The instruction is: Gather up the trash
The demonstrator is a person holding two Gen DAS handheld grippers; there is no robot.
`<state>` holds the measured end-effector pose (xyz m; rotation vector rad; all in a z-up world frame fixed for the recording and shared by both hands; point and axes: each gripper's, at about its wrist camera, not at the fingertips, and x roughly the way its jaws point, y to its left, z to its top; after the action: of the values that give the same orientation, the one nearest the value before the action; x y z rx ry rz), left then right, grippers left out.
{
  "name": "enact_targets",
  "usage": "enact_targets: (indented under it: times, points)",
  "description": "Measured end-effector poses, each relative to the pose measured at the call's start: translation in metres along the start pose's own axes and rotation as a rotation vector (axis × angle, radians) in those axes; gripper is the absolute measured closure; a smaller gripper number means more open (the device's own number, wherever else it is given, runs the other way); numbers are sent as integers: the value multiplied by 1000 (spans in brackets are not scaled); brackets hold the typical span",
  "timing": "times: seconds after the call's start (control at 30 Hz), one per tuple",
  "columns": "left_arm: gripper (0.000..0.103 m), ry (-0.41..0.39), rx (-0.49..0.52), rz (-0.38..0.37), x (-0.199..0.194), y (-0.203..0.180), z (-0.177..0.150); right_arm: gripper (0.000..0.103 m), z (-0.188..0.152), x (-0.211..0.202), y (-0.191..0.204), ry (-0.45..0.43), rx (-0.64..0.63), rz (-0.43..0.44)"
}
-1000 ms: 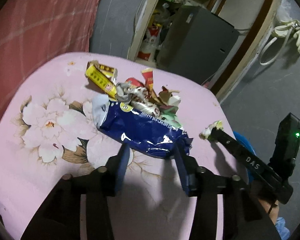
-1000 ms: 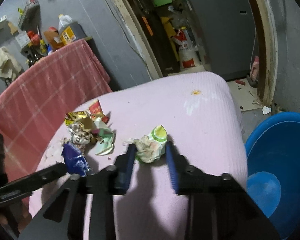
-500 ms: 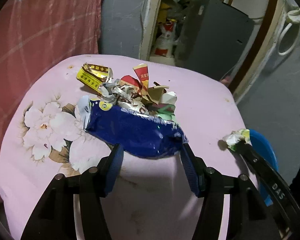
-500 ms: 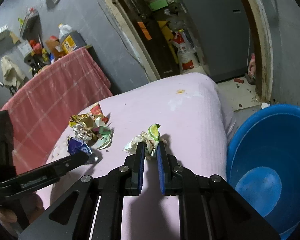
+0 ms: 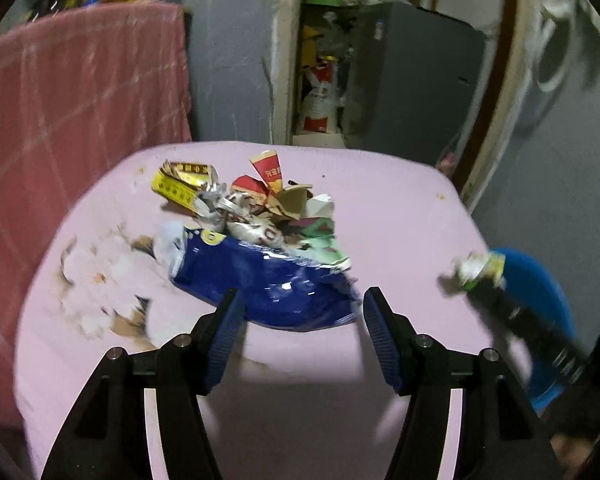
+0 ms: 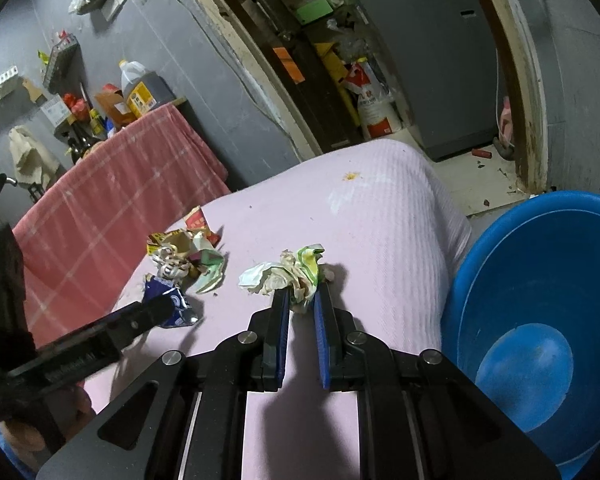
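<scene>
Since the earlier frames the right gripper (image 6: 301, 304) has clamped its jaws on the crumpled wrapper (image 6: 286, 274), near the pink cushion's (image 6: 380, 220) right edge. The left gripper's (image 5: 300, 310) jaws have just been opening; they stand spread, the blue snack bag's (image 5: 276, 284) near edge between them, unpinched, mid-cushion.

It was a cluttered home storeroom: rough grey walls (image 6: 204, 92), an oil jug (image 6: 140, 90) and bottles on a cloth-draped shelf, a sack (image 6: 374, 110) in the doorway.
</scene>
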<state>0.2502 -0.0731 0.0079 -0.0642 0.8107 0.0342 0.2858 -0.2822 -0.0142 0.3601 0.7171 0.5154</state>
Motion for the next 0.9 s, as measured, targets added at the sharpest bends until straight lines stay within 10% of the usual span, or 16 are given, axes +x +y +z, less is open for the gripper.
enact_targets:
  times: [0.27, 0.53, 0.9]
  points:
    - [44, 18, -161, -150, -4, 29, 5, 92, 1, 9, 5, 4, -3, -8]
    - [39, 62, -181, 64, 10, 0, 24, 92, -1, -2, -4, -17, 13, -23]
    - [39, 110, -117, 108, 19, -5, 9, 92, -2, -4, -8, -16, 21, -17]
